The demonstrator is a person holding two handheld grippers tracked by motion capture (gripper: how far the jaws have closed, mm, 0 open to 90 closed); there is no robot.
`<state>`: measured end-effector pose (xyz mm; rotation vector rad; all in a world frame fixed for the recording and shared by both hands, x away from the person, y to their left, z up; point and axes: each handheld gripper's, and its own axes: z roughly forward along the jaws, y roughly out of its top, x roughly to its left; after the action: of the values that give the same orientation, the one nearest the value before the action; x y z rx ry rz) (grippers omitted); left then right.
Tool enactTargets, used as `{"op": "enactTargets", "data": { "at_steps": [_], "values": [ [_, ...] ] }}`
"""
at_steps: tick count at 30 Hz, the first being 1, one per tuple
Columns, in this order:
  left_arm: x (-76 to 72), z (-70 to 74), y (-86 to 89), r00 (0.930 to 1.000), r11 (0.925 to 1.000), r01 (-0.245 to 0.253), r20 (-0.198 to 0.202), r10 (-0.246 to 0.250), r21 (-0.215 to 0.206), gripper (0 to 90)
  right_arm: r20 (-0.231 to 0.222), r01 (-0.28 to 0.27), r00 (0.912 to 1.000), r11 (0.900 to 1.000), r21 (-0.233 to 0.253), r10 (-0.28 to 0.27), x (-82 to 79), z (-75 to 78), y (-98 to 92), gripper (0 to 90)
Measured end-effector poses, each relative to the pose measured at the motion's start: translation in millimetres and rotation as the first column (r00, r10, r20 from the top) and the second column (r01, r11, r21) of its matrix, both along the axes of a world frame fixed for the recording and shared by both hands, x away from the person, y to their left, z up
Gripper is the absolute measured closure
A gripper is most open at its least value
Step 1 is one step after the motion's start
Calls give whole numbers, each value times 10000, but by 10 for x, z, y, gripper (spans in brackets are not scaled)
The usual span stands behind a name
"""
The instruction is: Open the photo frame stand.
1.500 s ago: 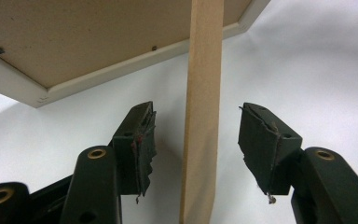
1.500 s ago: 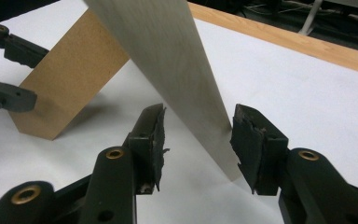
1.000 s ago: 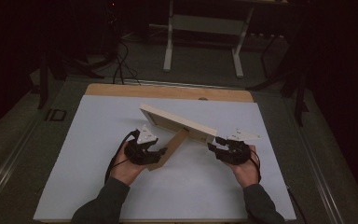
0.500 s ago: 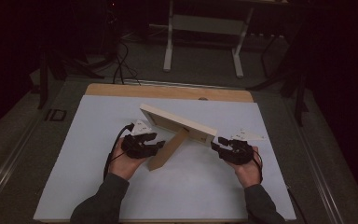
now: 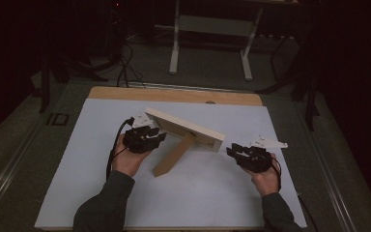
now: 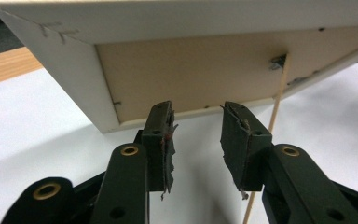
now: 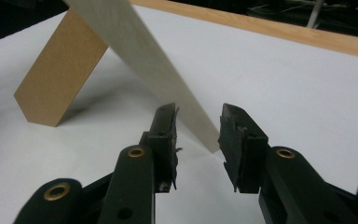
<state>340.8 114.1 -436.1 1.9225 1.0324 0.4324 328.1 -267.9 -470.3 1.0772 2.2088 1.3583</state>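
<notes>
A white picture frame (image 5: 183,128) stands tilted on the white table top (image 5: 87,193), propped by its brown back stand (image 5: 174,155). My left gripper (image 5: 157,135) is at the frame's left end, open, jaws pointing at the frame's brown back. In the left gripper view the left gripper (image 6: 196,116) holds nothing, and the frame's back panel (image 6: 191,70) hangs just beyond the jaws. My right gripper (image 5: 232,151) sits just off the frame's right end. In the right gripper view the right gripper (image 7: 198,116) is open, with the frame's lower corner (image 7: 205,135) close ahead and the stand (image 7: 60,70) to the left.
A wooden strip (image 5: 174,95) runs along the table's far edge. Beyond it stand a white desk frame (image 5: 212,29) and cables (image 5: 125,58) on a dark floor. White surface lies in front of the frame and to both sides.
My left gripper has slid farther from me along the frame's left end. The right gripper has drawn back a little to the right. The frame has stayed put.
</notes>
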Motion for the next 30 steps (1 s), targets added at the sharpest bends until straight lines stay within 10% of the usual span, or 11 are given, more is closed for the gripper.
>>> {"op": "enactTargets", "data": {
  "at_steps": [30],
  "values": [
    [207,-56,-80,9926,9925,-1198,167,1203,-252,900,-17,706,9975,9956,620,-706,159,230,-4,677]
  ]
}}
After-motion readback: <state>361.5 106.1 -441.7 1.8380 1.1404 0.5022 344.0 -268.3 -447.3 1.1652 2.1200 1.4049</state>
